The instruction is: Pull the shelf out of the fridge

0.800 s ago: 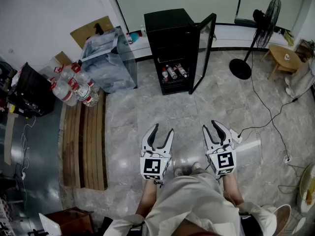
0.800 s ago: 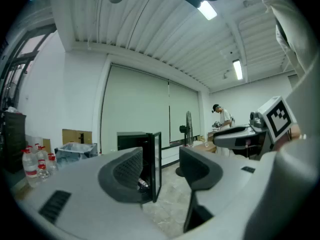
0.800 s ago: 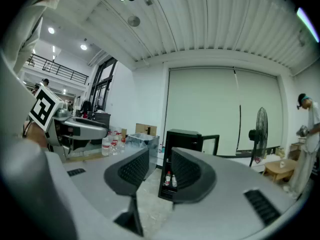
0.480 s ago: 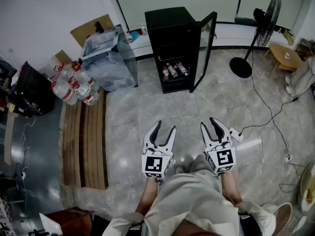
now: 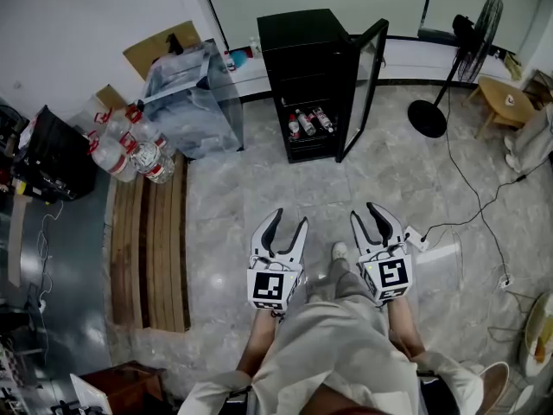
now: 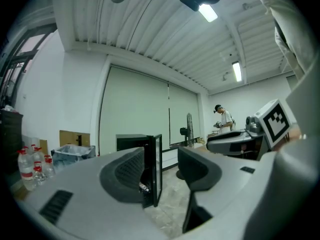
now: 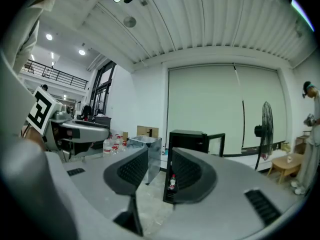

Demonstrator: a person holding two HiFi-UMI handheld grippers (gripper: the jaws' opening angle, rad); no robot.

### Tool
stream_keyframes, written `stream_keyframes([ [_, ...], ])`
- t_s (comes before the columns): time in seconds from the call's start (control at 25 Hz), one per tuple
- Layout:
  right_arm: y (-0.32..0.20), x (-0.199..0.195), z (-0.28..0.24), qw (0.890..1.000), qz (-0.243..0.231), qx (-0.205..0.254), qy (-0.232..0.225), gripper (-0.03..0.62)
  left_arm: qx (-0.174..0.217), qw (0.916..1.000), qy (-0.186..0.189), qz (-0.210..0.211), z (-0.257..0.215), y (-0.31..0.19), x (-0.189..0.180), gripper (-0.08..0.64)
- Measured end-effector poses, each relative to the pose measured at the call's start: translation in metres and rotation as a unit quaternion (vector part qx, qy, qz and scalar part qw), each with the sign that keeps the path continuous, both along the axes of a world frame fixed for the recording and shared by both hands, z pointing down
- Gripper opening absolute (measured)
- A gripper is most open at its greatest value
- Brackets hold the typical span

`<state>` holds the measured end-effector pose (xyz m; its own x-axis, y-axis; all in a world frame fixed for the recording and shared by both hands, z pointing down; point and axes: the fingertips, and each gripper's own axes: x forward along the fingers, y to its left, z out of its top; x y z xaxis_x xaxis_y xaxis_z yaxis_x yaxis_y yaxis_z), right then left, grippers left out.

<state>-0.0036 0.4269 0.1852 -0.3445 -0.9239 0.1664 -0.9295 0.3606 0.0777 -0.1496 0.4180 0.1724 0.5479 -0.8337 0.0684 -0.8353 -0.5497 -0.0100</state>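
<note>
The person is standing on the grey tiled floor (image 5: pixel 259 188), well apart from the black fridge (image 5: pixel 302 54) by the far wall, and is holding both grippers out at waist height, pointing roughly level towards it. The left gripper (image 5: pixel 289 220) is keeping its jaws parted with nothing between the pads. The right gripper (image 5: pixel 366 213) is holding its jaws drawn nearly together, the narrower of the two, also on nothing. The fridge door (image 5: pixel 366 80) is hanging wide open to the right. The shelf (image 5: pixel 313 139) is sitting inside the lower part of the fridge with a few bottles (image 5: pixel 308 123) lying on it. A standing fan (image 5: pixel 458 54) is sitting to the right of the fridge, and a cluster of large water bottles (image 5: pixel 130 154) is sitting to its left.
</note>
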Motion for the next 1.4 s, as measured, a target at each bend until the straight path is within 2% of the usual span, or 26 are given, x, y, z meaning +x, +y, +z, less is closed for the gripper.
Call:
stream_keyframes([
  [0.24,-0.035,0.015,0.004,1.000,-0.013,-0.003,-0.004,0.146,0.005,1.0000,-0.005,-0.006,0.002,-0.035,0.017,0.218],
  [0.96,-0.166,0.075,0.011,0.998,-0.062,-0.028,-0.017,0.146,-0.016,0.9982,-0.026,-0.052,0.010,-0.154,0.074,0.195],
  [1.4,-0.217,0.103,0.014,0.996,-0.088,-0.024,-0.023,0.146,-0.019,0.9968,-0.033,-0.071,0.011,-0.198,0.106,0.186],
])
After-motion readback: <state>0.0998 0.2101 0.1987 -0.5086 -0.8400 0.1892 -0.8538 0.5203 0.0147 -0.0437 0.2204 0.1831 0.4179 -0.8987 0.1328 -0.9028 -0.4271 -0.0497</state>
